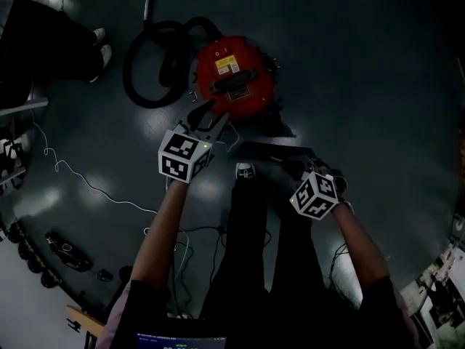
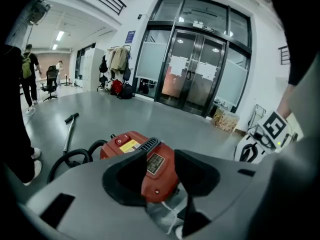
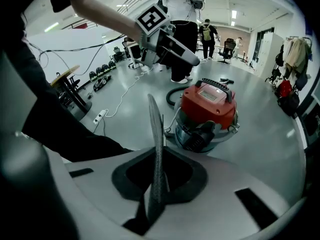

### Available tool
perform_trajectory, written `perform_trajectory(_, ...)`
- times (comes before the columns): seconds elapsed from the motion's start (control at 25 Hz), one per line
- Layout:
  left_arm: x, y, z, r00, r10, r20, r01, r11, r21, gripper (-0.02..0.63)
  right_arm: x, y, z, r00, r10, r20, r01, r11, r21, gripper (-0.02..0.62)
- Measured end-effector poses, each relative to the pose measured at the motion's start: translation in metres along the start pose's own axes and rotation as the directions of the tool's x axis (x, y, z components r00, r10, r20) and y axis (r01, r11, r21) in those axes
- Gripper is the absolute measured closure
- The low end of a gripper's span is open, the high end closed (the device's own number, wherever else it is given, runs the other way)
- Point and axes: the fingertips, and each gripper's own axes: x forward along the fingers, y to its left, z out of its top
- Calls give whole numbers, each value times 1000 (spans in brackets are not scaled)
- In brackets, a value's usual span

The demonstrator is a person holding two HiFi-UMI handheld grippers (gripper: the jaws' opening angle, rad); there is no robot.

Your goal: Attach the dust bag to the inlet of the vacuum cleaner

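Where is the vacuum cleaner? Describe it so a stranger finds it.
On the floor, ahead of the person's feet, stands the vacuum cleaner. It is a round red drum, the only red thing nearby, with a black hose coiled beside it.

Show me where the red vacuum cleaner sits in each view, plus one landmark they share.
Head view: the vacuum cleaner is upper centre, beyond the left gripper.
Left gripper view: lower centre, seen through the gap of the open jaws.
Right gripper view: right of centre, past the dust bag clamped edge-on.
Shared landmark: the black hose looped beside it.
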Motion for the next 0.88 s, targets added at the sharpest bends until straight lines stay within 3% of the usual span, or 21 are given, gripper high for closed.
perform_trajectory(0.2,44,38,3,997,20,-78,-8,989,151,433,26,-14,-11,1000,26,-8,-26,1000,-3,555)
perform_trajectory(0.48,88,48,-20,960,-41,-278,132,939,318,384,54,-39,-19,999,29,-17,-29,999,-31,555)
perform_trajectory(0.64,103,51,-27,940,-39,-338,163,924,346,379,59,-56,-19,1000,15,-19,-16,999,-45,555)
perform_trajectory(0.88,117,47,-36,911,-66,-407,207,927,313,380,70,-67,-25,999,18,-42,-22,994,-108,555)
